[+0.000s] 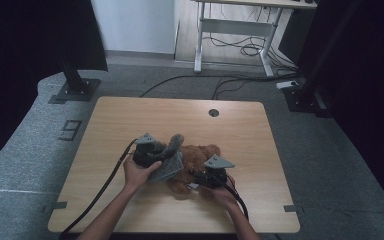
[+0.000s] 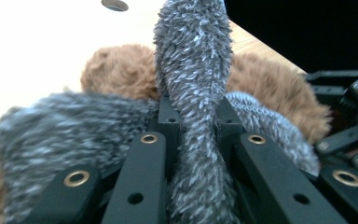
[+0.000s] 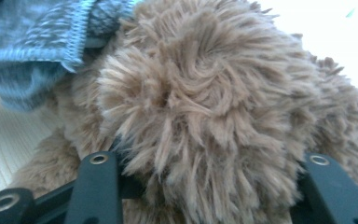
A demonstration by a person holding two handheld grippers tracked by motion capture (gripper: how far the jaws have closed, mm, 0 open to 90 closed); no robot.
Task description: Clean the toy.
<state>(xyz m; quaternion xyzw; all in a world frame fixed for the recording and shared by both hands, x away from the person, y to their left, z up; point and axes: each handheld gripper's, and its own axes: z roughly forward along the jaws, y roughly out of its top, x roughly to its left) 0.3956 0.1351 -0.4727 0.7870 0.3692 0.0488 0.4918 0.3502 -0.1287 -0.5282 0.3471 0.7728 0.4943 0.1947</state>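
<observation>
Pinching grey fuzzy cloth in left gripper, right gripper around brown plush toy

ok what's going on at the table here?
A person works a brown plush toy and a grey fuzzy garment with two handheld grippers. The left gripper is shut on a strip of the grey garment. The right gripper has the toy's brown fur between its jaws, pressing into it. Both things lie mid-table, the garment draped against the toy.
</observation>
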